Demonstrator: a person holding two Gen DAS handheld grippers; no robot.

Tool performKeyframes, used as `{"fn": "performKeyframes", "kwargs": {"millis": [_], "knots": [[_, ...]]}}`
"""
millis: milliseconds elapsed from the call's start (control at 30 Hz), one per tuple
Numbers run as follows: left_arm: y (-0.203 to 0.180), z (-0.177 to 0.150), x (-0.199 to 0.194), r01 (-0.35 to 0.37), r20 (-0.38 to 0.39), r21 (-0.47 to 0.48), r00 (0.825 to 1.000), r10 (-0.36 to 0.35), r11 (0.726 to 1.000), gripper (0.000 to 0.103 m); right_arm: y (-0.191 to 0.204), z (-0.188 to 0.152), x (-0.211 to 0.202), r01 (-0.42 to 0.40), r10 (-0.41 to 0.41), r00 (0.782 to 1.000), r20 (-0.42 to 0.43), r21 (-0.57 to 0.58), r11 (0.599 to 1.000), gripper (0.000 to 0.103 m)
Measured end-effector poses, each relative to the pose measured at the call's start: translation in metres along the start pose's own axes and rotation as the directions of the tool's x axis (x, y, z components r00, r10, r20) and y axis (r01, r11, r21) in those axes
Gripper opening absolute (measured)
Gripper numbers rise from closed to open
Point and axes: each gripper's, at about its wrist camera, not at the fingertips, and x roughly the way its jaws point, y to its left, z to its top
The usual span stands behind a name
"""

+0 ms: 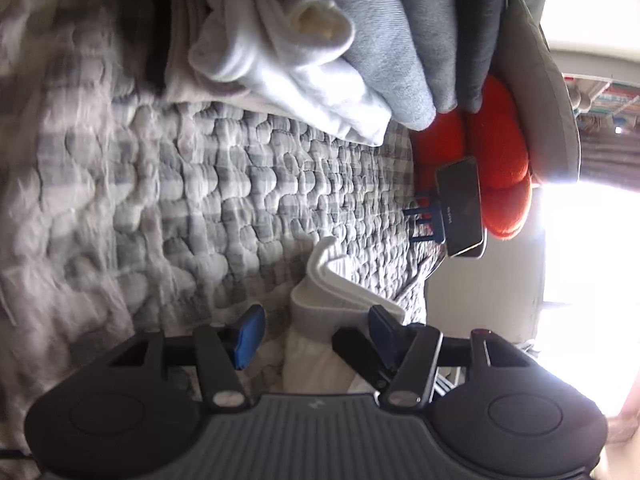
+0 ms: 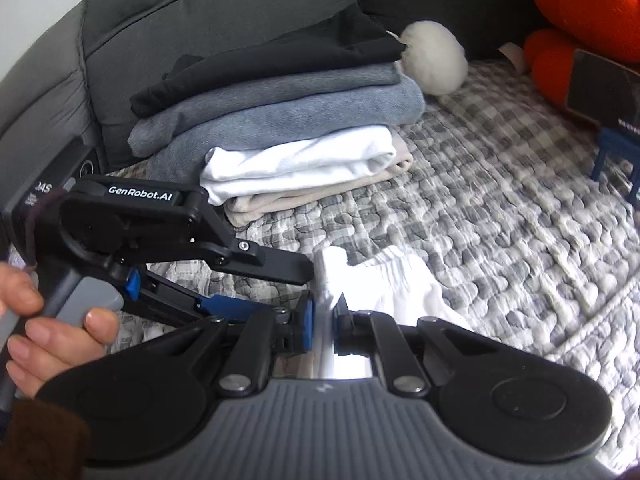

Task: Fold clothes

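On a bed spread with a gray-and-white checked quilt (image 2: 500, 184), a person works two hand-held tools over a small white garment (image 2: 400, 284) that lies crumpled on the quilt in front of a stack of folded clothes (image 2: 280, 120). The right tool (image 2: 325, 320) has its blue-padded fingers (image 2: 307, 324) pressed nearly together, pinching a fold of the white garment between them. The left tool (image 1: 316, 330) stands spread, its fingers apart on either side of the garment's banded edge (image 1: 320, 312), with the pads not pressing on the cloth; seen from the right wrist, it reaches in from the left, gripped by a hand (image 2: 48, 320) in a brown sleeve (image 2: 36, 440). The stack sits against a dark gray cushion (image 2: 200, 4), black on top, then gray, white and beige layers. Just beside it lies a white fluffy ball (image 2: 434, 60). Farther right, an orange plush cushion (image 2: 580, 4) lies behind a phone (image 2: 600, 88) propped on a blue stand (image 2: 616, 152).
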Motion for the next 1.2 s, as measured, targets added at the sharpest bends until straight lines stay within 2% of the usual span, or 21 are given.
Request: {"fn": "performKeyframes", "kwargs": {"millis": [133,267,433,467,533,600,700,767,867,933,1000,1100,1133,1200], "knots": [[0.001,-0.001,0.009,0.023,0.011,-0.043,1.000,-0.022,0.999,0.058,-0.010,-0.004,-0.002,-0.034,0.034,0.999,0.002,0.052,0.998,0.012],[0.001,-0.002,0.013,0.020,0.016,-0.064,1.000,-0.019,0.998,0.056,-0.007,-0.009,-0.001,-0.040,0.040,0.999,-0.007,0.031,0.999,0.019],[0.003,-0.001,0.013,0.015,0.031,-0.064,0.999,-0.013,0.998,0.032,-0.005,-0.013,-0.001,-0.053,0.053,0.998,-0.021,-0.001,0.999,0.020],[0.002,-0.001,0.012,0.006,0.038,-0.051,0.999,-0.004,0.999,0.030,-0.003,-0.013,-0.001,-0.048,0.047,0.999,-0.024,-0.015,0.999,0.020],[0.000,-0.001,0.010,-0.017,0.054,-0.020,0.998,0.018,1.000,0.018,0.001,-0.014,0.000,-0.038,0.036,0.999,-0.028,-0.044,0.998,0.020],[-0.002,0.001,0.008,-0.038,0.070,0.006,0.997,0.037,0.999,0.013,0.005,-0.015,0.003,-0.017,0.015,0.999,-0.030,-0.068,0.998,0.018],[-0.008,0.009,0.003,-0.034,0.092,0.051,0.995,0.029,0.998,0.011,0.014,-0.014,0.008,0.004,-0.005,1.000,-0.004,-0.091,0.996,0.015],[-0.016,0.014,-0.006,-0.035,0.121,0.109,0.992,0.022,0.993,0.000,0.022,-0.011,0.006,-0.008,0.012,0.999,0.038,-0.101,0.995,0.014],[-0.027,0.019,-0.011,-0.056,0.132,0.185,0.991,0.032,0.981,0.000,0.030,-0.009,0.010,-0.006,0.012,0.999,0.043,-0.133,0.991,0.013],[-0.021,0.024,-0.007,-0.070,0.103,0.167,0.993,0.054,0.983,0.000,0.031,-0.010,0.018,0.002,0.000,1.000,0.017,-0.144,0.990,0.013],[-0.015,0.027,-0.003,-0.083,0.090,0.165,0.994,0.069,0.983,0.000,0.028,-0.014,0.028,-0.007,0.001,0.999,-0.044,-0.133,0.991,0.015],[-0.010,0.030,-0.003,-0.096,0.101,0.173,0.992,0.079,0.980,0.001,0.030,-0.015,0.023,-0.025,0.019,0.999,-0.041,-0.150,0.988,0.023],[-0.009,0.032,-0.004,-0.098,0.102,0.171,0.991,0.082,0.980,0.004,0.031,-0.014,0.019,-0.030,0.025,0.999,-0.032,-0.158,0.987,0.034],[-0.011,0.033,-0.005,-0.106,0.104,0.185,0.991,0.088,0.977,0.010,0.033,-0.013,0.013,-0.040,0.038,0.999,-0.015,-0.174,0.984,0.040]]}}
